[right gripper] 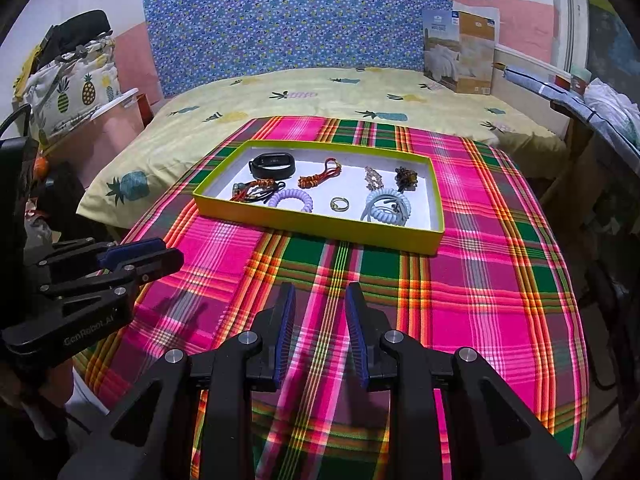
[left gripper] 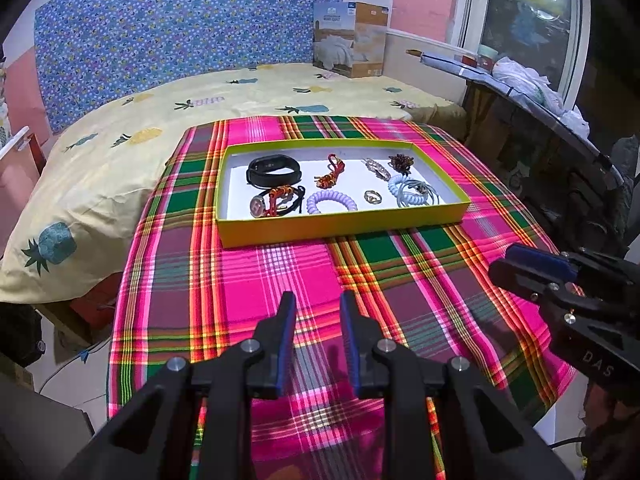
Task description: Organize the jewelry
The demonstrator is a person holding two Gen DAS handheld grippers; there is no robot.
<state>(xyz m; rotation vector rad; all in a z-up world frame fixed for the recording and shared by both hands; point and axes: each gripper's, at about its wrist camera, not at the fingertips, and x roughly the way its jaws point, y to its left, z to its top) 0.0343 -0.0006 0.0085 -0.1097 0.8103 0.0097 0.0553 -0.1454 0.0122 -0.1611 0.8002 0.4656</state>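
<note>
A shallow yellow-green tray (left gripper: 340, 229) (right gripper: 316, 222) sits at the far side of a plaid-covered table. Inside lie a black fitness band (left gripper: 274, 170) (right gripper: 273, 165), a red braided cord (left gripper: 331, 172) (right gripper: 318, 177), a pendant with red and black cords (left gripper: 276, 203) (right gripper: 254, 192), a lilac coil hair tie (left gripper: 331, 202) (right gripper: 291, 199), a gold ring (left gripper: 373, 197) (right gripper: 340, 204), a pale blue coil tie with grey bands (left gripper: 412, 192) (right gripper: 387, 207), a sparkly clip (left gripper: 376, 168) (right gripper: 373, 178) and a brown beaded piece (left gripper: 401, 162) (right gripper: 405, 178). My left gripper (left gripper: 318, 304) (right gripper: 140, 254) and right gripper (right gripper: 320, 296) (left gripper: 532, 260) hover open over the near cloth, holding nothing.
The pink, green and orange plaid cloth (left gripper: 280, 280) (right gripper: 480, 280) covers the table. Behind it is a bed with a yellow pineapple sheet (left gripper: 120, 152) (right gripper: 320, 88), a bedding package (left gripper: 352, 38) (right gripper: 460, 50) and a cluttered sill (left gripper: 520, 76) at the right.
</note>
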